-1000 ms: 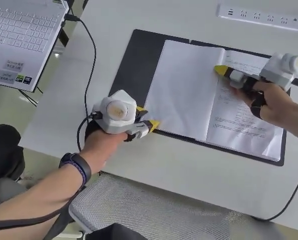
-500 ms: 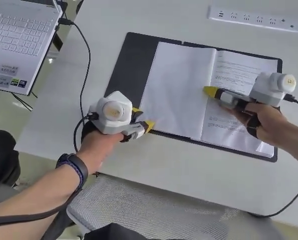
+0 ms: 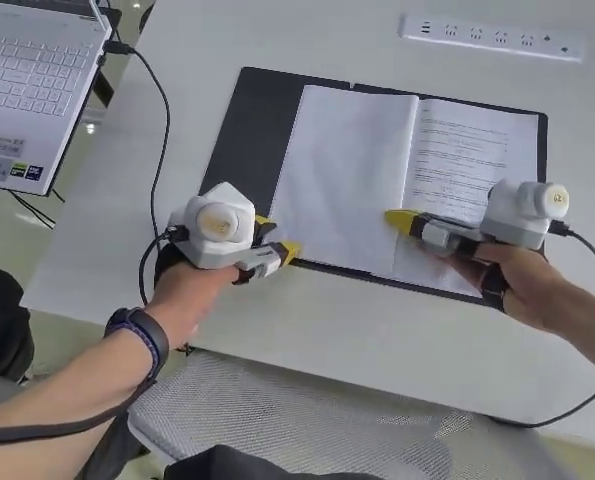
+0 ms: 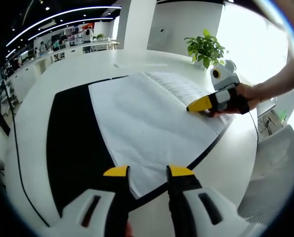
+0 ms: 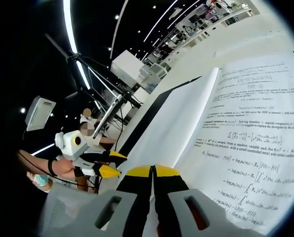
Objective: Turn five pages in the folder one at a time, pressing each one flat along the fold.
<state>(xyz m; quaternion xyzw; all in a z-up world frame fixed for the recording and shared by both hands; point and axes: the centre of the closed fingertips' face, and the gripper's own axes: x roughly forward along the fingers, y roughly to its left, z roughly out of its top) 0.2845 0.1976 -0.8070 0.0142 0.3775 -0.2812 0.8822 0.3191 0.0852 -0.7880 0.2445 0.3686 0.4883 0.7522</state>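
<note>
**Open folder on smooth white table**

Item: folder, matte black rectangular cover, lying open mid-table. The blank sheet lies left and the printed sheet right. The right tool has its yellow-tipped jaws closed and empty, tip on the fold. The left tool has its jaws parted and empty, at the blank sheet's near edge.

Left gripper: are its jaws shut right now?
No. In the left gripper view the left gripper has its yellow-tipped jaws apart, with the blank page showing in the gap between them.
</note>
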